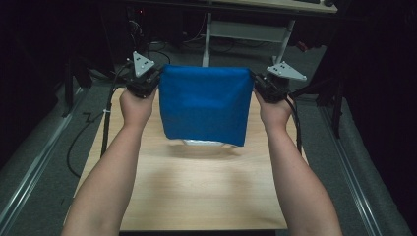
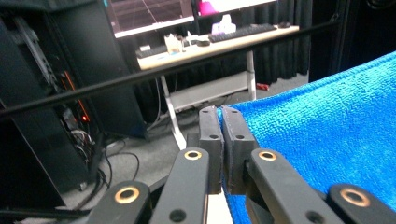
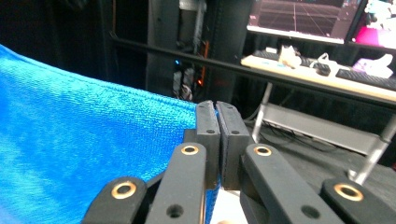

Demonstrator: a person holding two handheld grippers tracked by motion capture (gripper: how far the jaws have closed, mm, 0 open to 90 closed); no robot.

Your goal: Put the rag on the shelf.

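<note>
**Blue towel stretched between two clamped grippers**

Blue terry cloth fills the middle of the high view: the towel [image 1: 204,104] hangs in the air above the far half of the wooden table [image 1: 196,191], held up by its two top corners. Its top edge runs straight and taut from left to right, parallel to the table's far edge, and that is its long axis; the rest drops down from there toward the tabletop, the broad face turned to the person. The bottom hem hangs free, a little lower on the right side than on the left, and casts a soft shadow on the wood beneath it. Something pale peeks out just under the hem; what it is cannot be told.

The left gripper [image 1: 147,78] sits at the towel's top left corner, above the table's far left corner, gripped by the left hand [image 1: 136,105]. In the left gripper view its jaws are pressed together with the corner of the blue cloth pinched between them.

The right gripper [image 1: 265,82] mirrors it at the top right corner, with the right hand [image 1: 275,112] behind it. In the right gripper view the jaws are likewise clenched on the towel's corner, the fabric running off to one side.

A desk [image 2: 210,46] with a keyboard [image 2: 243,31] stands beyond the table.
</note>
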